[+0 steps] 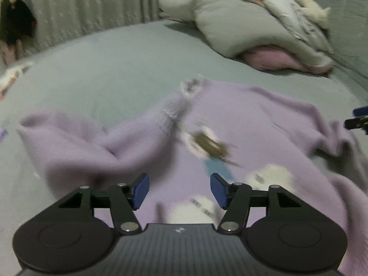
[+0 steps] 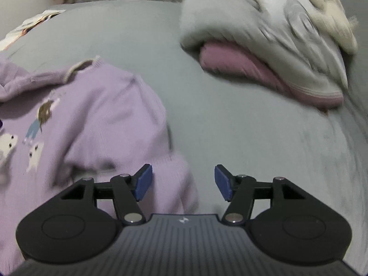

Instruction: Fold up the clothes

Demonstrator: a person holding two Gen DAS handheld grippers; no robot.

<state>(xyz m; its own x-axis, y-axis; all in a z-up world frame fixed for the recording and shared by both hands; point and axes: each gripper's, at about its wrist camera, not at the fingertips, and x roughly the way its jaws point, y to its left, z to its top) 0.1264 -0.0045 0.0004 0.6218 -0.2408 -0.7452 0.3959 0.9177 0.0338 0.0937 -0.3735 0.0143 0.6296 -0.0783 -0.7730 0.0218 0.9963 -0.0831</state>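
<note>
A lilac knit sweater (image 1: 264,124) with a small figure and white animals on its front lies spread on the grey bed sheet (image 1: 103,73). One sleeve is folded across its left side. My left gripper (image 1: 179,189) hangs open above the sweater's lower front, nothing between its blue pads. In the right wrist view the sweater (image 2: 99,115) fills the left half. My right gripper (image 2: 183,181) stands open over the sweater's right edge and the bare sheet (image 2: 241,126), holding nothing. The right gripper's tip (image 1: 357,120) shows at the right edge of the left wrist view.
A rumpled pile of pale grey and pink bedding (image 1: 264,30) with a cream plush toy (image 1: 308,4) lies at the far right of the bed. It also shows in the right wrist view as the pile (image 2: 276,41). A curtain (image 1: 92,7) hangs behind. Printed paper (image 2: 30,25) lies at the far left.
</note>
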